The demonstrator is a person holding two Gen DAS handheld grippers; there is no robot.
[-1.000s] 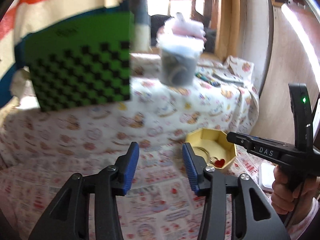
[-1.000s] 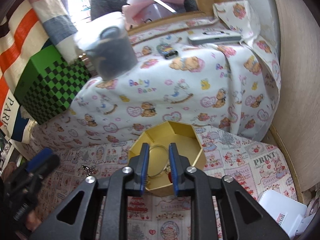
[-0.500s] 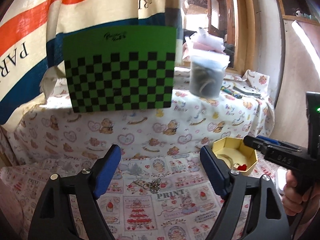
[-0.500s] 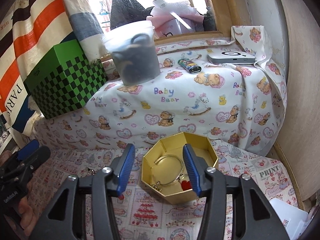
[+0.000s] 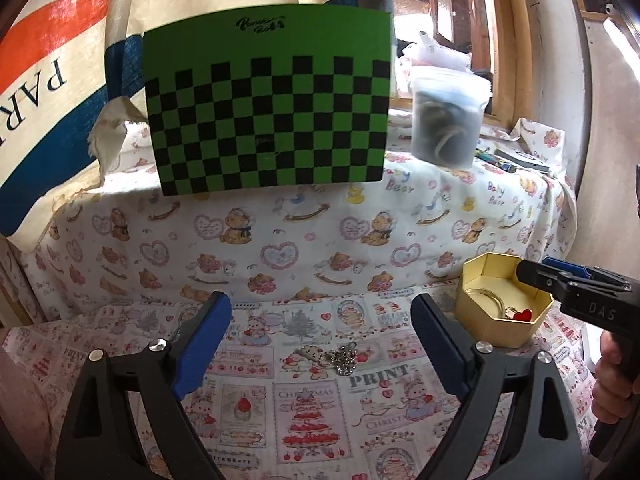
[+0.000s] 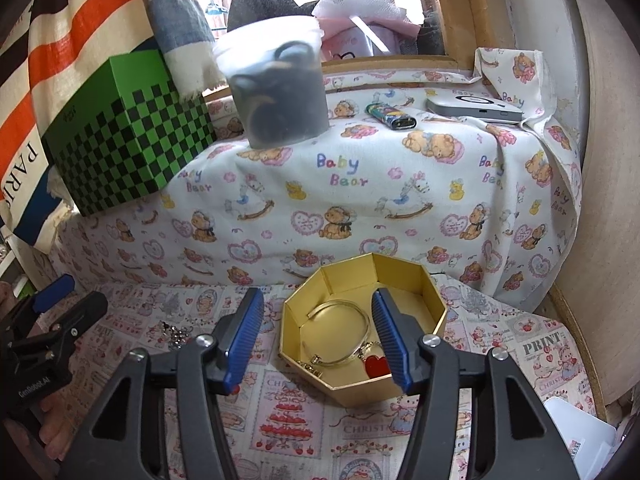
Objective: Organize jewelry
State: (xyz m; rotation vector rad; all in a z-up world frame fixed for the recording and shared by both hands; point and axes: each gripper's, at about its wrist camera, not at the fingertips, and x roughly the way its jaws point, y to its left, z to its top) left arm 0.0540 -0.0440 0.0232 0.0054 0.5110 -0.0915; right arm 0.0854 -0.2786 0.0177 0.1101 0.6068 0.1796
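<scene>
**Loose trinket lies straight ahead of the left hand-held gripper**

The left hand-held gripper (image 5: 320,328) is spread wide and holds nothing. Between its two blue fingers, a little farther out on the printed cloth (image 5: 304,412) that covers the tabletop, lies a small silvery jewelry cluster (image 5: 338,358), a tangle of chain and charms. It sits almost on the centre line of the opening, slightly toward the right finger, and touches neither finger. The heap runs roughly crosswise to the reach, left to right, though it is too small and knotted to judge its axis with any confidence.

The right hand-held gripper (image 6: 320,340) is also open and empty. It hovers over the near left part of the gold octagonal box (image 6: 434,310), which already holds a gold bangle (image 6: 340,334) and a red heart charm (image 6: 378,365). In the right wrist view the cluster shows well off to the left, outside that gripper's fingers, near the left tool.

So the left side is plainly the nearer one and is already lined up. The next move is likely a short advance forward and down, then a close across the heap. The box stands to the right of the cluster, near it but apart. A flat, loose chain on soft cloth may slip or snag fabric.
</scene>
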